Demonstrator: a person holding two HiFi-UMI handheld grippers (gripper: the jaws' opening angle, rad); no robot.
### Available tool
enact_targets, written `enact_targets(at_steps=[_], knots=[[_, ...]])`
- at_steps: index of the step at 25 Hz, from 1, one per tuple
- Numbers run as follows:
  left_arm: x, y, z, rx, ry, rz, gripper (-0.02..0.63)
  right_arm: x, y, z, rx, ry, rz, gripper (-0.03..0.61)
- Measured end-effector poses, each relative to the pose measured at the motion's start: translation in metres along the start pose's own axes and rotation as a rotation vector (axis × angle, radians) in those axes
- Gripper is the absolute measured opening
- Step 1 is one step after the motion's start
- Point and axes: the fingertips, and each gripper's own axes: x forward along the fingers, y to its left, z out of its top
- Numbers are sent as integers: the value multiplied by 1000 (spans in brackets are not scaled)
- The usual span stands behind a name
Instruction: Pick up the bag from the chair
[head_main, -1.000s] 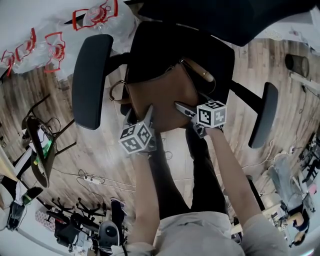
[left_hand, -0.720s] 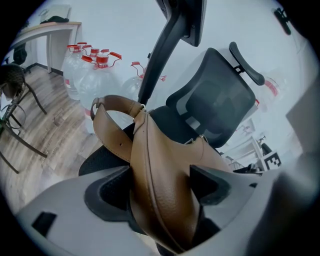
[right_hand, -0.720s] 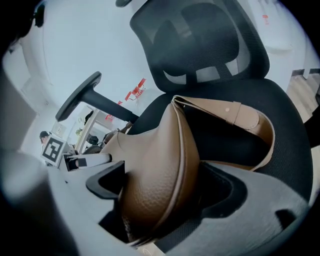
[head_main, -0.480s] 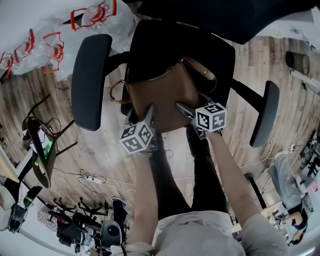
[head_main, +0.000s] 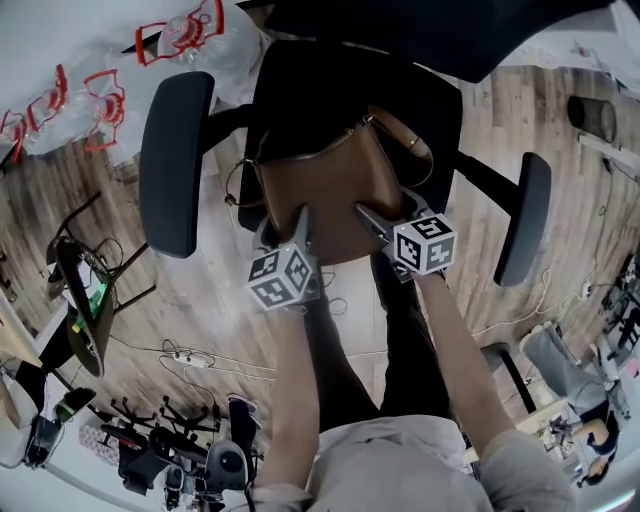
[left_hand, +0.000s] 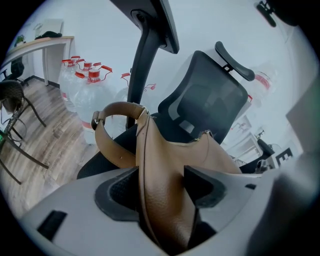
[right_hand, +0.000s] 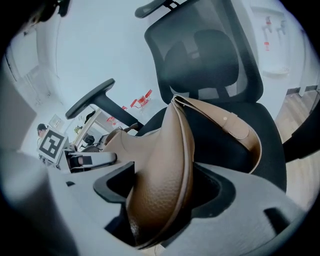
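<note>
I'm keeping both tongs clamped on the bag: left tongs pinching its left edge, right tongs its right. Hardly anything is shifting since a second ago; it's still sitting on the chair, so the lift is barely starting

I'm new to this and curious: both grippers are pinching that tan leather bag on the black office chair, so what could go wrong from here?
The left gripper and right gripper each pinch only a fold of the tan leather bag, which may slip free under load. Its looped strap lies near the black armrest post and could snag.
</note>
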Motion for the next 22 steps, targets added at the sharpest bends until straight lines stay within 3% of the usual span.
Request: enact_targets(at_steps=[22], knots=[[-82,-88,71,86,-133,-39,265,-119,35,69,-27,-222,2,321]])
